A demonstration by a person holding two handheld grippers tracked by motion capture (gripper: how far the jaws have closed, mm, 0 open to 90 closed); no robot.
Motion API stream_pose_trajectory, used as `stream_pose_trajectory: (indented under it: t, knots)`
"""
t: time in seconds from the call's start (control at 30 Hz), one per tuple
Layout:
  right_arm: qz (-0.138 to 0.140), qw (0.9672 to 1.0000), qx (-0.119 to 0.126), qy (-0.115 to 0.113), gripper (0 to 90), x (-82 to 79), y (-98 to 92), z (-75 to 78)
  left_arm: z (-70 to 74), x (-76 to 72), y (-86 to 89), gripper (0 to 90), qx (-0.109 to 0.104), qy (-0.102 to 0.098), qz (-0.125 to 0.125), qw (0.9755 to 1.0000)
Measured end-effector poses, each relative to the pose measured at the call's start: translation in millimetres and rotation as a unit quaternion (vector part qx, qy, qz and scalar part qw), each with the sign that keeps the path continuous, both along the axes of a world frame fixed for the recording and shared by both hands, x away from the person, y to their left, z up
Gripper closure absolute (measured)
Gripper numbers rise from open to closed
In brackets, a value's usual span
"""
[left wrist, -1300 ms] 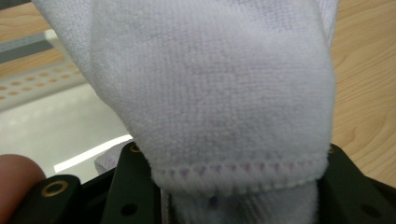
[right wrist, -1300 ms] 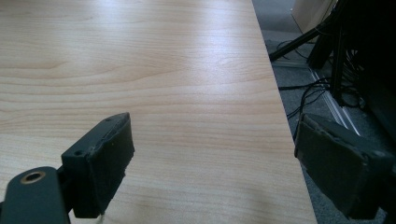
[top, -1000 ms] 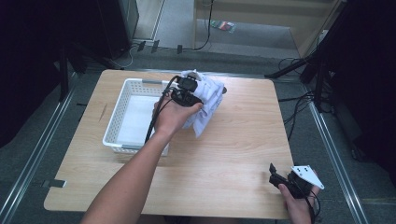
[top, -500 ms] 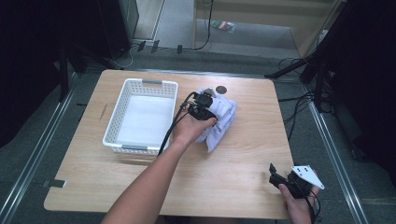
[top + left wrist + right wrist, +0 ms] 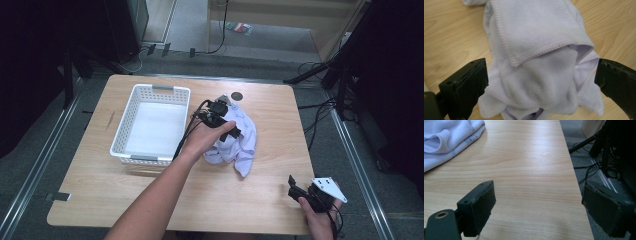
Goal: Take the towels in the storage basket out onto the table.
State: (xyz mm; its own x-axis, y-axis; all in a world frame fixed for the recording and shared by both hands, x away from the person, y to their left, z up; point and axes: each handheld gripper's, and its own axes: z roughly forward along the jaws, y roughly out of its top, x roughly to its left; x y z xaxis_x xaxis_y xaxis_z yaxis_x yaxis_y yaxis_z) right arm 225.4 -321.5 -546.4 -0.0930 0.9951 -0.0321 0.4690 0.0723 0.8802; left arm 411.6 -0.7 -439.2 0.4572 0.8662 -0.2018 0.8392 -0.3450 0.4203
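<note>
Pale lilac cloth (image 5: 235,142) lying crumpled on the desk (image 5: 270,190), just right of the white slotted basket (image 5: 152,122) and wholly outside it, one corner trailing toward the near edge. Left tool (image 5: 541,85) poised directly over the heap, jaws spread wide and just been opening, the cloth lying between them but pressed by neither pad, so released rather than held. Right tool (image 5: 537,207) parked near the front right corner of the desk, well apart from the cloth, jaws likewise wide with nothing but bare wood between them. Judging by the fleecy nap and stitched hem seen in the left gripper view: soft, light, limp, no stiffness to push against, likely to sag and unfold once lifted, and to drag along the wood rather than slide cleanly. Not fragile, not slippery; pads should bite well into the pile. Best hold probably on a doubled fold or the thick overlapped hem at the top of the heap, pinching several layers together, or else on a free corner if spreading out is wanted. No brand, label or readable writing anywhere on cloth, basket or desk; faint purple marks along one fold, too small to make out. Small dark round disc (image 5: 237,95) near the far edge of the desk, unmarked.
</note>
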Motion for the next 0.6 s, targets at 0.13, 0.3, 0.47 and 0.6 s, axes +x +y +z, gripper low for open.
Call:
stream_pose_trajectory:
  t: [0.13, 0.3, 0.47, 0.6]
  knots:
    - [0.001, 1.0000, -0.001, 0.000, 11.8, 0.3, 0.2, 0.0, 8.4, 0.6, 15.2, 0.0, 0.000, -0.006, 0.003, 1.0000]
    - [0.000, 1.0000, -0.002, 0.000, 11.8, 0.4, 0.2, -0.1, 14.2, 0.6, 31.7, 0.0, 0.008, -0.020, 0.020, 0.9996]
    - [-0.001, 1.0000, -0.004, 0.001, 11.8, 0.2, 0.4, 0.0, 22.5, -0.2, 59.1, 0.0, 0.015, -0.036, 0.037, 0.9986]
    - [-0.002, 1.0000, -0.004, 0.002, 11.8, 0.3, 0.6, 0.0, 24.2, -1.2, 77.2, 0.0, 0.017, -0.042, 0.045, 0.9980]
